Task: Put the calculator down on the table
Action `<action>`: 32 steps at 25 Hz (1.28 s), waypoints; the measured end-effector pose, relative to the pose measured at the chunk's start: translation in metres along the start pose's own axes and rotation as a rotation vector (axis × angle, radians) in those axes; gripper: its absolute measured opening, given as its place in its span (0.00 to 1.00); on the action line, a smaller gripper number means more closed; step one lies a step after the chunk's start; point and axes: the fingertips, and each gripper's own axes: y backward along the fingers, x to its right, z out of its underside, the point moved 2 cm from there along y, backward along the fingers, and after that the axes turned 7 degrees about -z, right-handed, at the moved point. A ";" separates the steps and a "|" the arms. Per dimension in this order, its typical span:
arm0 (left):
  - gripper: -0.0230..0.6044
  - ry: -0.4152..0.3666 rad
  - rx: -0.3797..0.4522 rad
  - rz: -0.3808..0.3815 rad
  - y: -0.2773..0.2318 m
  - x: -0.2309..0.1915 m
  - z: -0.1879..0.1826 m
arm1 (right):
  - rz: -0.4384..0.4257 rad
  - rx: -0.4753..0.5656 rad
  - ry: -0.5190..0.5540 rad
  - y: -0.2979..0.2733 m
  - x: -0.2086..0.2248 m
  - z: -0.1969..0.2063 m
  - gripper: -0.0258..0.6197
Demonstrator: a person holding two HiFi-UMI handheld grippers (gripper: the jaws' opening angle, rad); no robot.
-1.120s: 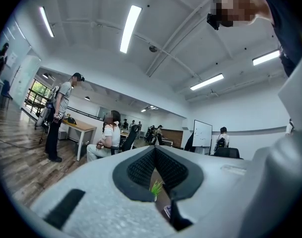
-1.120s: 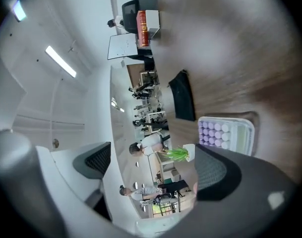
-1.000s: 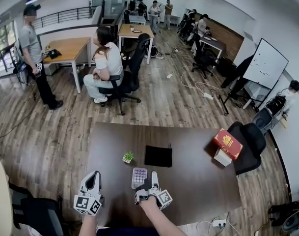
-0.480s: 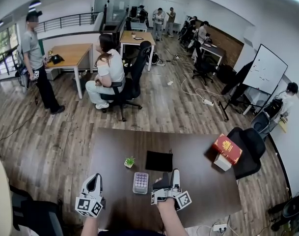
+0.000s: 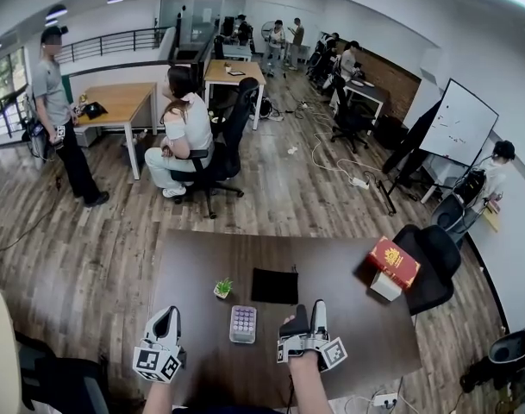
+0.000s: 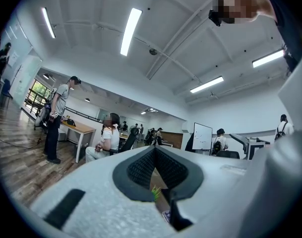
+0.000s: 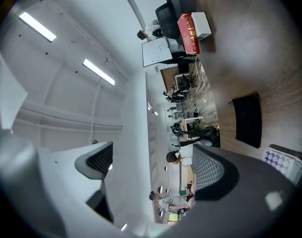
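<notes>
Calculator (image 5: 243, 324) flat on table (image 5: 193, 266) between grippers; plant (image 5: 223, 288), black pouch (image 5: 275, 286) just beyond. Red book (image 5: 394, 262) atop probably a box (image 5: 384, 286). Left gripper (image 5: 165, 319) jaws together; right gripper (image 5: 307, 316) jaws spread, empty.

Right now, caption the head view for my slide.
Calculator lies on the dark table between the left gripper and the open, empty right gripper; potted plant and black pouch sit just beyond.
</notes>
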 end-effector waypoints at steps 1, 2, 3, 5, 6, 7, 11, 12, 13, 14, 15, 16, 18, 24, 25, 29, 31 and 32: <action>0.03 -0.001 -0.001 0.005 -0.001 0.001 0.000 | 0.001 -0.003 0.004 0.001 0.001 0.000 0.80; 0.03 0.000 -0.004 0.011 -0.001 0.001 -0.001 | 0.001 -0.007 0.008 0.001 0.000 0.001 0.80; 0.03 0.001 -0.008 0.016 -0.001 0.002 0.000 | 0.001 -0.012 0.015 0.001 -0.001 0.003 0.77; 0.03 0.003 -0.015 0.018 0.000 0.002 -0.001 | 0.005 -0.031 0.055 0.002 -0.004 0.005 0.72; 0.03 0.005 -0.015 0.018 0.001 0.002 -0.001 | 0.009 -0.046 0.091 0.003 -0.005 0.004 0.70; 0.03 0.006 -0.013 0.018 0.001 0.002 -0.002 | 0.012 -0.063 0.132 0.004 -0.006 0.004 0.66; 0.03 -0.005 -0.012 0.019 0.001 0.001 0.000 | 0.015 -0.148 0.336 -0.001 -0.017 0.007 0.61; 0.03 -0.006 -0.013 0.018 0.000 0.002 0.001 | 0.011 -0.171 0.388 -0.003 -0.022 0.008 0.60; 0.03 -0.003 -0.015 0.018 0.000 0.002 0.003 | 0.007 -0.192 0.435 -0.005 -0.026 0.010 0.60; 0.03 -0.001 -0.017 0.018 0.000 0.002 0.004 | 0.005 -0.211 0.479 -0.007 -0.029 0.011 0.59; 0.03 0.001 -0.017 0.019 -0.001 0.003 0.004 | 0.007 -0.227 0.520 -0.008 -0.033 0.012 0.59; 0.03 0.001 -0.017 0.022 -0.001 0.003 0.004 | 0.010 -0.246 0.566 -0.009 -0.036 0.014 0.59; 0.03 -0.001 -0.019 0.027 -0.001 0.004 0.003 | 0.020 -0.298 0.683 -0.011 -0.043 0.018 0.60; 0.03 -0.001 -0.023 0.029 -0.003 0.005 0.003 | 0.094 -0.488 1.109 -0.015 -0.047 0.030 0.62; 0.03 -0.001 -0.023 0.029 -0.003 0.005 0.004 | 0.115 -0.501 1.190 -0.014 -0.047 0.030 0.61; 0.03 -0.027 -0.030 0.030 -0.004 0.006 0.008 | 0.144 -0.579 1.406 -0.010 -0.042 0.037 0.61; 0.03 -0.049 -0.036 0.037 -0.005 0.010 0.007 | 0.153 -0.602 1.409 -0.009 -0.038 0.039 0.62; 0.03 -0.057 -0.035 0.043 -0.005 0.012 0.006 | 0.157 -0.606 1.415 -0.008 -0.037 0.040 0.62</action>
